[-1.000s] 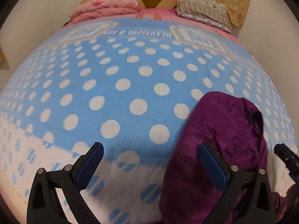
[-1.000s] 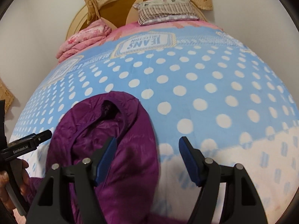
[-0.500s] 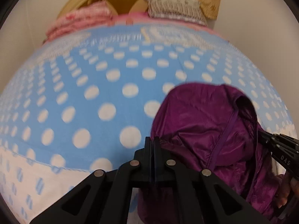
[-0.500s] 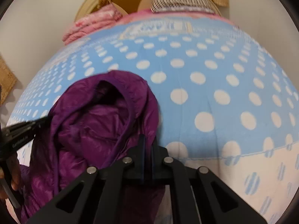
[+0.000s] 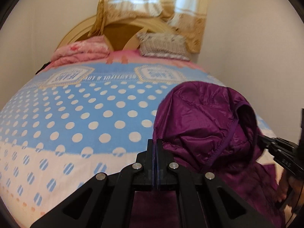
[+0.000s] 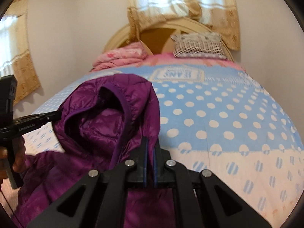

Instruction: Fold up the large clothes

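A purple hooded puffer jacket (image 6: 106, 125) hangs raised over the foot of a bed, gripped on either side by two hand-held tools. The right tool (image 6: 150, 148) is pinched closed with a fold of the jacket's quilted fabric showing between its blue pads, close beside the hood's edge. The left tool (image 5: 156, 148) is also fully closed at the garment's opposite side; purple cloth lies right beneath it, so it appears to grip the jacket, though the pinch itself is hard to see. Holding both sides at once likely lets the jacket hang open so it can be spread flat on the polka-dot blue bedspread (image 5: 79, 114) before any fold. A folded pink quilt (image 5: 81, 51) and a patterned pillow (image 6: 197, 45) sit at the headboard, well apart.
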Tool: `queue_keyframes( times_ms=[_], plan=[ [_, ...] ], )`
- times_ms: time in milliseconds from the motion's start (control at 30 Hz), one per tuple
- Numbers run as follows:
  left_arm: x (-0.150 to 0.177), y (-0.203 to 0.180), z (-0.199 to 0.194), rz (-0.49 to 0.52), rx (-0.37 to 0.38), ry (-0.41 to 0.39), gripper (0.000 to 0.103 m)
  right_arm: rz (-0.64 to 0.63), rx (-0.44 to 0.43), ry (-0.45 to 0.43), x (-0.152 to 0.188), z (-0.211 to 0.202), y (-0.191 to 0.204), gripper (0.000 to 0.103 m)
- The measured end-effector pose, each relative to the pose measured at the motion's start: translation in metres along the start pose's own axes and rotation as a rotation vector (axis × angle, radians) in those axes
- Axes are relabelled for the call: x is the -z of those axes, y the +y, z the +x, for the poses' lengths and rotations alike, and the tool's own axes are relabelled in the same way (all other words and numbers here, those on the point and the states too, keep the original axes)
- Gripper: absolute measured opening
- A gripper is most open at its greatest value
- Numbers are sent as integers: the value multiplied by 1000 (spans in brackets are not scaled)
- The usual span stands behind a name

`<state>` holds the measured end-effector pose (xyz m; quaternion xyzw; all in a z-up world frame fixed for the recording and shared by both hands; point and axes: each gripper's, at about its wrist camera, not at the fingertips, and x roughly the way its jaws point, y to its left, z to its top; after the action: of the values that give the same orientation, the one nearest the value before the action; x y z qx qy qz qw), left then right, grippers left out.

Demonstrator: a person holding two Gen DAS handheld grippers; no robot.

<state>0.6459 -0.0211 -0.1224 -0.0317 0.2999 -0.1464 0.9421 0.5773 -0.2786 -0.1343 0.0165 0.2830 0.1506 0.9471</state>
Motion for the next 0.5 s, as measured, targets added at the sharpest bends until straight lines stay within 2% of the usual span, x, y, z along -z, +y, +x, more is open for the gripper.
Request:
queue_keyframes(
  times_ms=[133,200,267,367,433,467,500],
  plan=[
    [33,-10,-43,90,21,-41,1,-21,8,34,27,-20,1,7],
    [57,-14,-57,153,9,-12,1,-4,-20,79,42,-27,-6,10],
    [78,-16,-60,199,-13,34,2,8,-9,112,58,-37,-11,10],
    [103,-6,-64,198,-39,106,2,28,2,156,73,-48,-19,12],
    [112,2,-70,171,-56,129,2,30,20,168,77,-55,-21,16],
    [114,5,-74,151,-61,124,2,46,26,179,78,-58,-23,23],
    [114,9,-79,131,-66,111,3,69,20,192,77,-59,-24,37]
  ],
)
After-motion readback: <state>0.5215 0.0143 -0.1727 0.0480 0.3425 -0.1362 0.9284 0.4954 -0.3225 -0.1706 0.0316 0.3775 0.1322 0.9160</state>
